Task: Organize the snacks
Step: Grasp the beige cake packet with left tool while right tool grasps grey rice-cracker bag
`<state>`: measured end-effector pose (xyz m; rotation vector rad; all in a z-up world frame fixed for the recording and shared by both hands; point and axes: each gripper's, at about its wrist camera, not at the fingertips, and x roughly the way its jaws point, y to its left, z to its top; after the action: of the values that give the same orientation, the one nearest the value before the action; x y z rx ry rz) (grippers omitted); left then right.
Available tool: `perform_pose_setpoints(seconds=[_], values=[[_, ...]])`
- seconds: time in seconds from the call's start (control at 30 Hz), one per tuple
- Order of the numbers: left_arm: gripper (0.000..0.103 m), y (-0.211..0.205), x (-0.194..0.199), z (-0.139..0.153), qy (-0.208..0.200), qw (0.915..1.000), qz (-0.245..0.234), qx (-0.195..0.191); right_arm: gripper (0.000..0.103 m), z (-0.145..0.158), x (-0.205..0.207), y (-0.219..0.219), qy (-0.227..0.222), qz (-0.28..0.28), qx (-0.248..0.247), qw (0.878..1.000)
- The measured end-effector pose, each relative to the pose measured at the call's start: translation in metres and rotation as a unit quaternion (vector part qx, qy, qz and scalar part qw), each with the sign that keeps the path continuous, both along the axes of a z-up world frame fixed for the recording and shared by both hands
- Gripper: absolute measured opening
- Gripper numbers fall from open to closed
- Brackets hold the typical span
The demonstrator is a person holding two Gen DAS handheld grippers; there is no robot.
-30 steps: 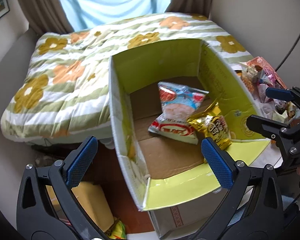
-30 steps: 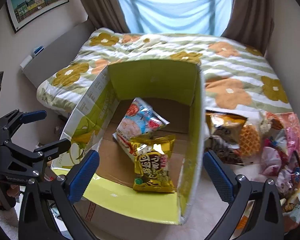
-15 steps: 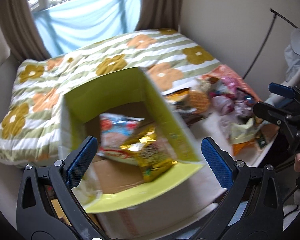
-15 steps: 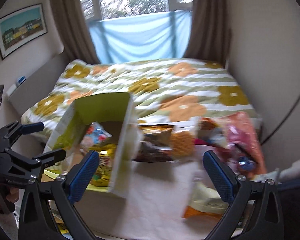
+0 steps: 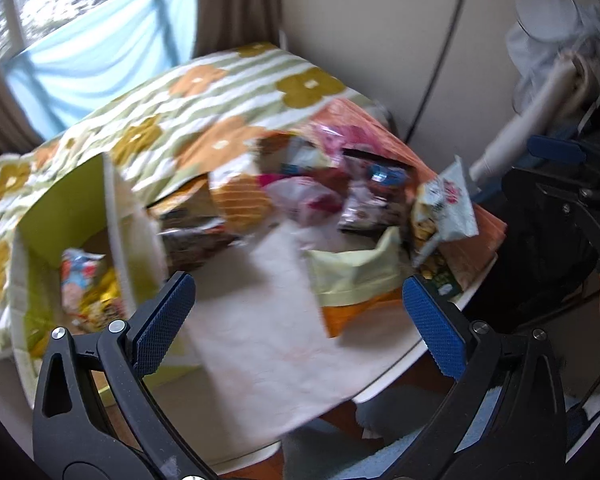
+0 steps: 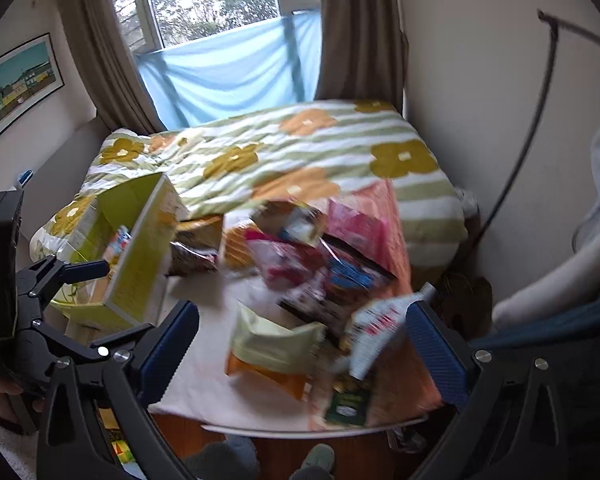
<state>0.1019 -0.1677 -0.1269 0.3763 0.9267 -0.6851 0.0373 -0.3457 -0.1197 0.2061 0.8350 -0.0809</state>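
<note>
Grippers (image 5: 298, 308) (image 6: 304, 340) gape above blurred snack pile (image 6: 316, 264)

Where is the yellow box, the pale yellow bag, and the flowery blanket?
yellow box (image 6: 138, 268): right wrist view, outer side wall.
pale yellow bag (image 6: 272, 342): right wrist view, middle of its front.
flowery blanket (image 6: 404, 158): right wrist view, an olive flower.

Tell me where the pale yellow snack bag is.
In the right wrist view, the pale yellow snack bag lies near the table's front edge, right of the cardboard box.
</note>
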Motion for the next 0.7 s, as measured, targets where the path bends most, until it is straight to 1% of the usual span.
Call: perform_pose_setpoints(seconds=[0.1, 0.17, 0.23, 0.27, 0.37, 0.4, 0.47, 0.6, 0.7], values=[[0.103, -0.024, -0.007, -0.016, 0.001, 0.9992, -0.033, 0.024, 0.103, -0.016, -0.004, -0.016, 0.018, -0.014, 0.018, 1.0], [0.103, -0.038, -0.01, -0.028, 0.001, 0.9971, -0.063, 0.042, 0.103, -0.03, -0.004, -0.023, 0.033, -0.022, 0.025, 0.999], [0.103, -0.051, -0.012, -0.042, -0.003, 0.993, -0.1, 0.062, 0.103, -0.041, -0.003, -0.028, 0.042, -0.029, 0.026, 0.998], [0.103, -0.058, -0.013, -0.051, -0.006, 0.9896, -0.123, 0.073, 0.103, -0.045, -0.002, -0.029, 0.046, -0.033, 0.027, 0.998], [0.103, -0.074, -0.017, -0.079, -0.017, 0.9746, -0.192, 0.113, 0.103, -0.065, 0.004, -0.034, 0.062, -0.051, 0.034, 0.996], [0.103, -0.079, -0.019, -0.088, -0.022, 0.9679, -0.215, 0.128, 0.103, -0.071, 0.005, -0.037, 0.065, -0.056, 0.04, 0.996], [0.103, -0.086, -0.023, -0.106, -0.042, 0.9518, -0.26, 0.157, 0.103, -0.082, 0.008, -0.041, 0.071, -0.066, 0.047, 0.994], [0.103, -0.093, -0.021, -0.126, -0.068, 0.9313, -0.308, 0.182, 0.102, -0.095, 0.013, -0.049, 0.079, -0.085, 0.051, 0.992], [0.103, -0.097, -0.023, -0.133, -0.076, 0.9179, -0.345, 0.181, 0.101, -0.099, 0.014, -0.051, 0.077, -0.088, 0.048, 0.992]])
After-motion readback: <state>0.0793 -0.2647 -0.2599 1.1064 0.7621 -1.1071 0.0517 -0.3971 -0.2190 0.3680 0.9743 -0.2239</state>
